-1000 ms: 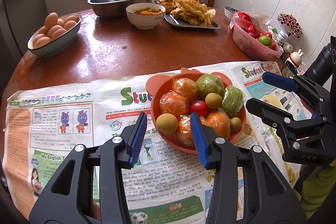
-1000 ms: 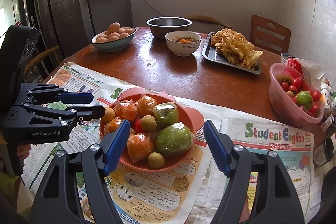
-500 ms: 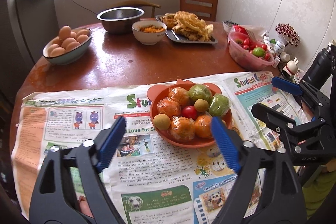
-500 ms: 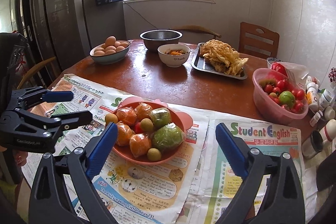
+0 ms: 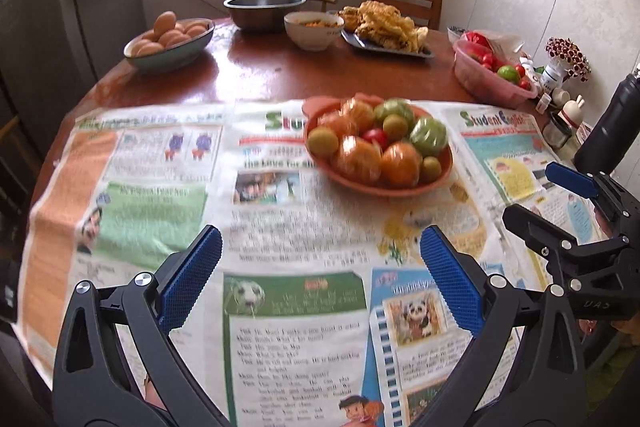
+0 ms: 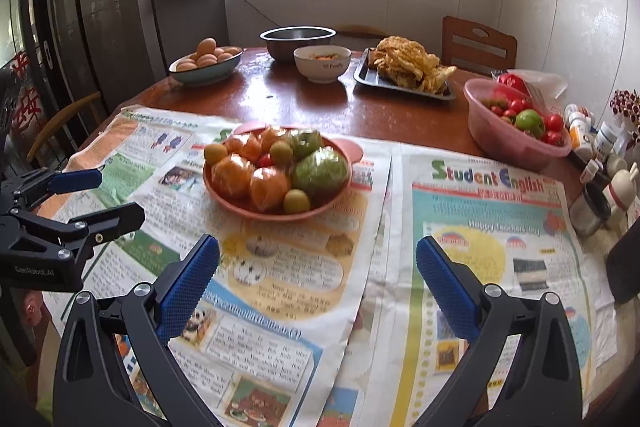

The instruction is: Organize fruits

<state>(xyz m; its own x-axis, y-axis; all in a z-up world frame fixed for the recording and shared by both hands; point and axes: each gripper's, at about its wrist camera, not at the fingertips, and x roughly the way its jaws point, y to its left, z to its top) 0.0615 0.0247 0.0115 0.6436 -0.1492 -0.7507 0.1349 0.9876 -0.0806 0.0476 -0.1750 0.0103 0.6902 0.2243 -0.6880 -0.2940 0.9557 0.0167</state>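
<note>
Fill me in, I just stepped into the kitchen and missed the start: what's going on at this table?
A person holds two blue-padded grippers above a newspaper-covered round wooden table. The left gripper and the right gripper are both wide open and empty. Ahead of them sits an orange plastic bowl heaped with wrapped oranges, green fruits and small yellow-green ones. A pink plastic bowl of tomatoes stands further right. No fruit lies outside the bowls, so sorting has not visibly begun.
</note>
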